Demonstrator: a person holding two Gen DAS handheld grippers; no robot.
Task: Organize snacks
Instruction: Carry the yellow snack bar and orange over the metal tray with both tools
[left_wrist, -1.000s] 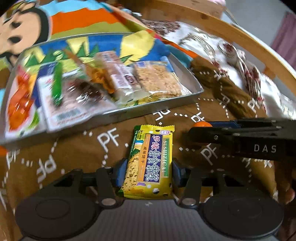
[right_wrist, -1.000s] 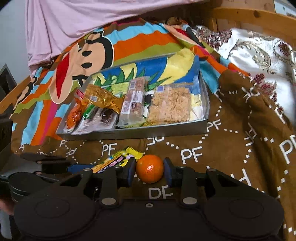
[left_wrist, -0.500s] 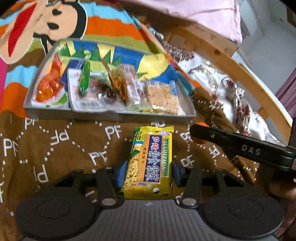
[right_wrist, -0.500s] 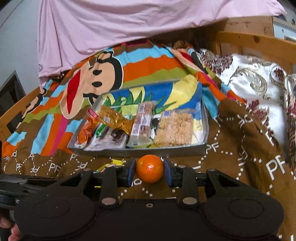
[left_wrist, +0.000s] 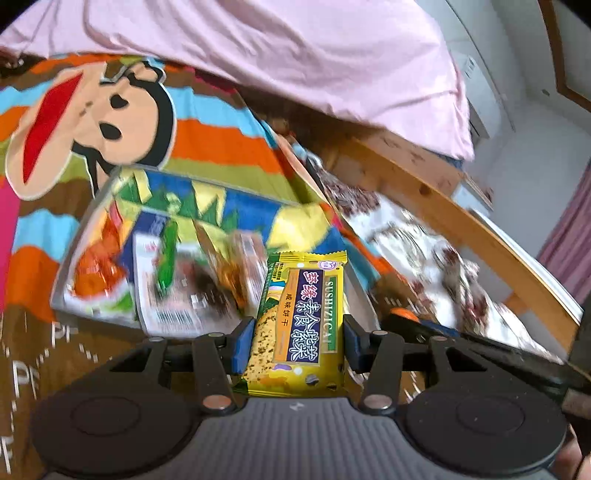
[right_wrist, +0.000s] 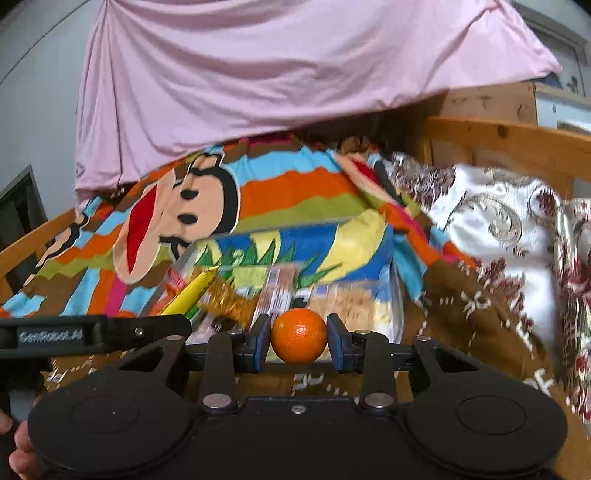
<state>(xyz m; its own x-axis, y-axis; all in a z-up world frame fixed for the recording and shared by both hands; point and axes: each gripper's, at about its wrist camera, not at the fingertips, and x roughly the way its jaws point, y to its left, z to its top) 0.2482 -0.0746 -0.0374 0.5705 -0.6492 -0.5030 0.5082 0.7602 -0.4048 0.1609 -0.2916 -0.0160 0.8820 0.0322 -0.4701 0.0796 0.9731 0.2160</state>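
My left gripper (left_wrist: 295, 341) is shut on a yellow and green cracker packet (left_wrist: 301, 321) and holds it in the air in front of the metal tray (left_wrist: 70, 266). The tray holds several wrapped snacks (left_wrist: 173, 280) on a colourful cloth. My right gripper (right_wrist: 297, 338) is shut on a small orange (right_wrist: 299, 336) and holds it above the near edge of the tray (right_wrist: 397, 291). The packet's yellow end (right_wrist: 192, 293) shows at left in the right wrist view. The orange (left_wrist: 402, 314) peeks out at right in the left wrist view.
The tray sits on a brown and striped cartoon blanket (right_wrist: 184, 210) on a bed. A pink sheet (right_wrist: 258, 74) hangs behind. A wooden bed rail (left_wrist: 461, 221) and a white floral cover (right_wrist: 498, 221) lie to the right.
Both grippers have risen and moved toward the tray with their loads. The tray now sits lower and closer in both views.
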